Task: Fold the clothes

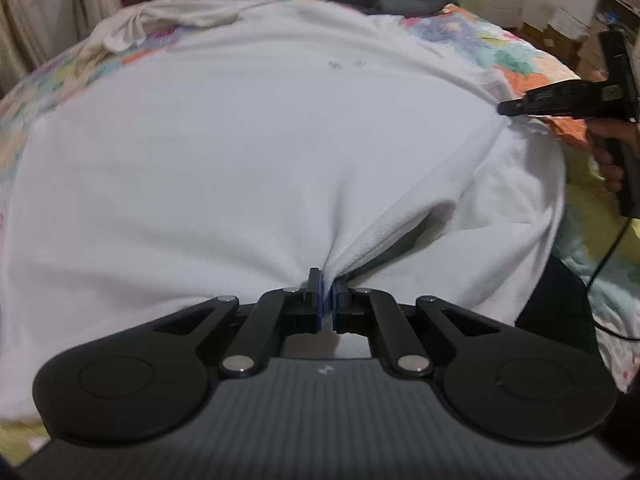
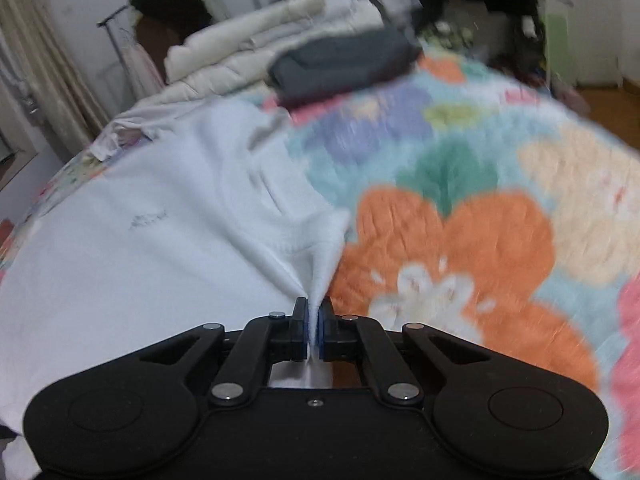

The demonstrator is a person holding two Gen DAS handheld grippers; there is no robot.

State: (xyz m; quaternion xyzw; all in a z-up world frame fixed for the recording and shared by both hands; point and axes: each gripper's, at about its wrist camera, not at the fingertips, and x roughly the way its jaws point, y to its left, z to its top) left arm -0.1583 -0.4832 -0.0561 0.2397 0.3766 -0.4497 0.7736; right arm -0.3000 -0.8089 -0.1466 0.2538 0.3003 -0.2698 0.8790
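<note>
garment (image 1: pixel 248 152): white | blanket (image 2: pixel 460 216): orange, teal, purple floral | folded clothes (image 2: pixel 340 64): dark grey | grippers: black

Gripper (image 2: pixel 315 320): jaws pinched on an edge of the white shirt (image 2: pixel 160 240).
Shirt: lay spread over the floral blanket (image 2: pixel 460 240).
Beyond: dark folded garment (image 2: pixel 344 64), beside stacked pale bedding (image 2: pixel 272 36).
</note>
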